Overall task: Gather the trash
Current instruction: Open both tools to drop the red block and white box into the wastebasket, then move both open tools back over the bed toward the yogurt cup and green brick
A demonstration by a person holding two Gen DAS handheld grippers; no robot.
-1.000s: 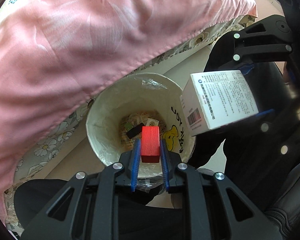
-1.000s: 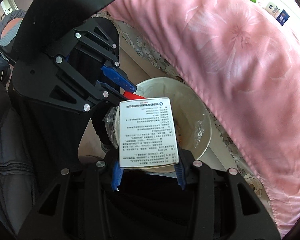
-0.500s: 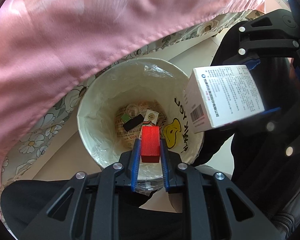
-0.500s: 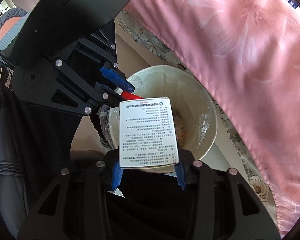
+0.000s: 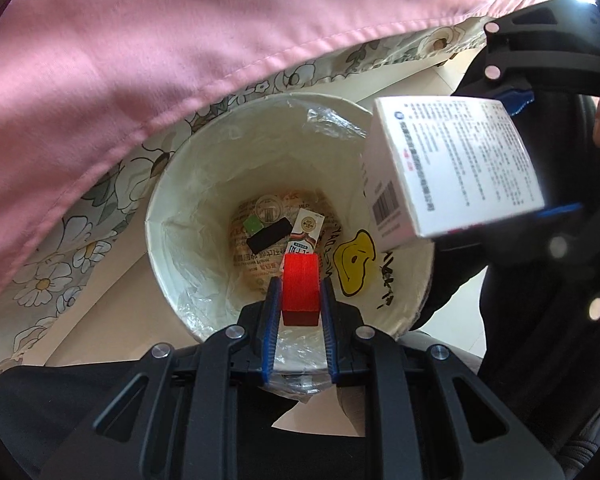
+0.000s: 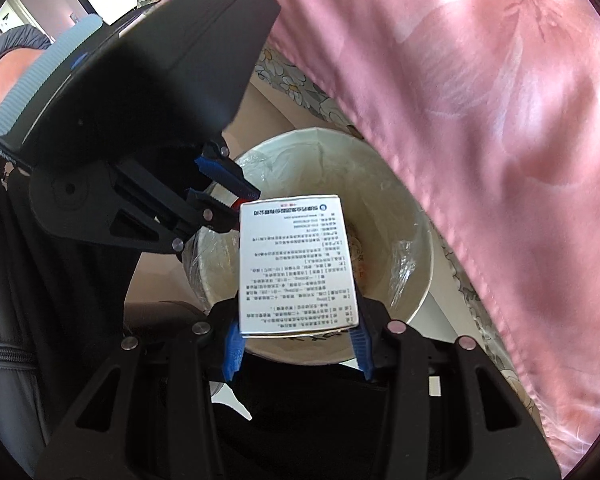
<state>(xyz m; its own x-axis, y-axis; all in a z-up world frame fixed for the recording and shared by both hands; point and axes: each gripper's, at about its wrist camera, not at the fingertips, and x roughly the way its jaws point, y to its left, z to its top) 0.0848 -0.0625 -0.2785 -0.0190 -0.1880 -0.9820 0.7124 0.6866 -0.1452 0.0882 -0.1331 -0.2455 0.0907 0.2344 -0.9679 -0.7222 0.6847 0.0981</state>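
Left wrist view shows the left gripper (image 5: pixel 299 300) clamped on a red rectangular block (image 5: pixel 300 289) and the right gripper (image 6: pixel 296 344) pinching a white printed cardboard box (image 6: pixel 297 267), both poised over the plastic-lined cream paper bin (image 5: pixel 188 280), so releasing each seems next.

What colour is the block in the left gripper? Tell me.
Red. The block, clamped by the left gripper, shows best in the left wrist view.

Both wrist cams sit right behind their own claws, looking down along the fingers into the same round cream paper bin with a plastic liner (image 5: pixel 260 168) (image 6: pixel 396 216), close up. Each view also catches the other claw off to one side.
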